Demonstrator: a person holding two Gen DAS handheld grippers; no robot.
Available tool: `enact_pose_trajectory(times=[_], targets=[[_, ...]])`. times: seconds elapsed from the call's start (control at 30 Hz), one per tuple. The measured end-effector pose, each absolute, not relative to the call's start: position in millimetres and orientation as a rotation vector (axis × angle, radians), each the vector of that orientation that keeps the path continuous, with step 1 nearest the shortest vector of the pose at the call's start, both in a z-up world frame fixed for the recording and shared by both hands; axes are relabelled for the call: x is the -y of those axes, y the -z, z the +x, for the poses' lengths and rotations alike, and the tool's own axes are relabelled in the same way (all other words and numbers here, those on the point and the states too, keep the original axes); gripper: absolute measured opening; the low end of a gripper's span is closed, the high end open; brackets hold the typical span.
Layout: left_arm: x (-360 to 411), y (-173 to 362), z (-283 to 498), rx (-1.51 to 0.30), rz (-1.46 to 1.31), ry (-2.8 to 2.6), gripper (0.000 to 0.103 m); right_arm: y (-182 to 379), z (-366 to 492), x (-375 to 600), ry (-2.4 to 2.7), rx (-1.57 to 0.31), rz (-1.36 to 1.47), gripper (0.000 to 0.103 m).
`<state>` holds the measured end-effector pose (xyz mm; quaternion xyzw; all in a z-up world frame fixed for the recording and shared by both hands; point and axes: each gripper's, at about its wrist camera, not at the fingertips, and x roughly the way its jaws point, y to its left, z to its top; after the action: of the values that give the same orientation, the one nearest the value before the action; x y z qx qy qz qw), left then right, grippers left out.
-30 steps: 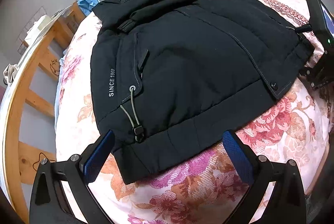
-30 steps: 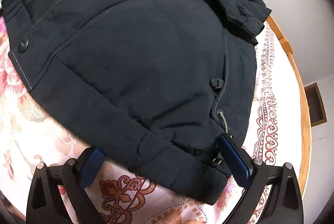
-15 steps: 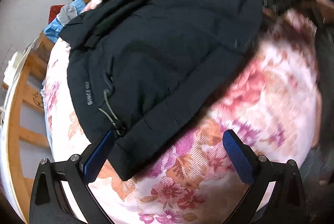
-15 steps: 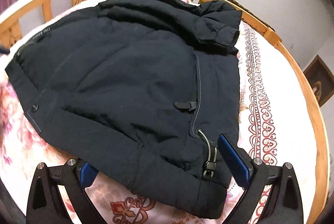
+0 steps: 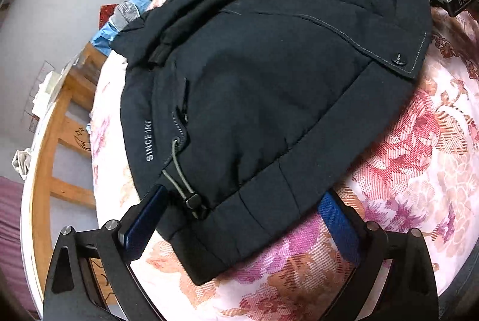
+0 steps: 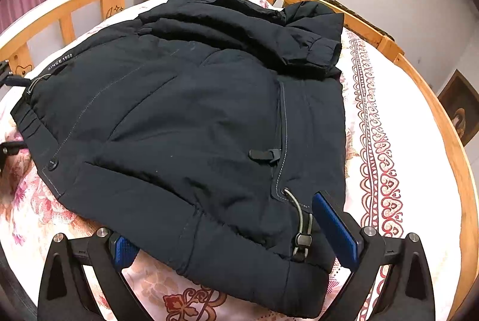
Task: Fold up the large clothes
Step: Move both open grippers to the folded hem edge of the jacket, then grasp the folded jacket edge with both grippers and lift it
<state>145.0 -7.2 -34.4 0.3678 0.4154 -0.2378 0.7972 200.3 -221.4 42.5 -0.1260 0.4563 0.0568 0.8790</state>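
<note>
Floral bed (image 5: 419,141) fills both frames; our jacket (image 5: 254,96) lies mid-frame, sleeves seemingly folded in. Left claw (image 5: 242,219) and right claw (image 6: 233,228) straddle its hem, jaws apart; folding the body remains.

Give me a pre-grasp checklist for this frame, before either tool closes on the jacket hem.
1. Left tool open: ok, blue pads wide apart.
2. Right tool open: ok.
3. Hem of the jacket between the left tool's pads: ok, the corner lies between them.
4. Hem between the right tool's pads: ok, the corner with the drawcord toggle sits there.
5. Drawcord clear of the pads: not ok, the left cord toggle lies right beside the left pad; the other is close to the right pad.
6. Sleeves folded in: cannot tell, only bunched fabric near the collar shows.
</note>
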Motion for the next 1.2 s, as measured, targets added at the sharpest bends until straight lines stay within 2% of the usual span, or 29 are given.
enact_pose_trajectory(times=[0.03, 0.1, 0.17, 0.23, 0.27, 0.37, 0.43, 0.5, 0.53, 0.63, 0.77, 0.83, 0.9, 1.13, 1.17, 1.2], targets=[[6, 34, 145, -0.887, 0.782, 0.511, 0.093, -42, 200, 222, -0.117, -0.956, -0.268, 0.102], [7, 31, 141, -0.872, 0.759, 0.521, 0.08, -41, 199, 220, -0.111, -0.957, -0.283, 0.101], [12, 28, 133, -0.834, 0.762, 0.511, 0.074, -42, 197, 217, -0.117, -0.947, -0.303, 0.097], [13, 24, 131, -0.809, 0.755, 0.522, 0.059, -43, 194, 213, -0.13, -0.936, -0.324, 0.085], [14, 21, 131, -0.806, 0.745, 0.528, 0.051, -43, 193, 213, -0.135, -0.934, -0.332, 0.082], [15, 17, 137, -0.814, 0.71, 0.518, 0.039, -44, 191, 210, -0.167, -0.932, -0.336, 0.065], [14, 15, 142, -0.825, 0.67, 0.519, 0.033, -45, 190, 208, -0.189, -0.929, -0.326, 0.045], [13, 11, 144, -0.85, 0.621, 0.526, 0.026, -47, 190, 211, -0.197, -0.915, -0.305, 0.033], [13, 10, 145, -0.86, 0.596, 0.532, 0.025, -50, 190, 213, -0.202, -0.902, -0.279, 0.026], [6, 5, 151, -0.894, 0.518, 0.564, 0.025, -61, 191, 222, -0.221, -0.854, -0.174, 0.017], [0, 3, 155, -0.973, 0.44, 0.643, 0.027, -79, 196, 231, -0.232, -0.772, -0.062, 0.014], [1, 6, 151, -1.001, 0.456, 0.663, 0.032, -86, 199, 234, -0.237, -0.736, -0.021, 0.013], [5, 11, 146, -1.008, 0.51, 0.644, 0.05, -93, 201, 235, -0.239, -0.71, 0.014, 0.013], [26, 32, 138, -0.976, 0.7, 0.535, 0.052, -99, 201, 238, -0.247, -0.693, 0.061, 0.013], [28, 34, 139, -0.976, 0.703, 0.518, 0.052, -99, 201, 239, -0.247, -0.691, 0.062, 0.013], [29, 35, 140, -0.972, 0.711, 0.501, 0.047, -100, 200, 238, -0.247, -0.689, 0.061, 0.013]])
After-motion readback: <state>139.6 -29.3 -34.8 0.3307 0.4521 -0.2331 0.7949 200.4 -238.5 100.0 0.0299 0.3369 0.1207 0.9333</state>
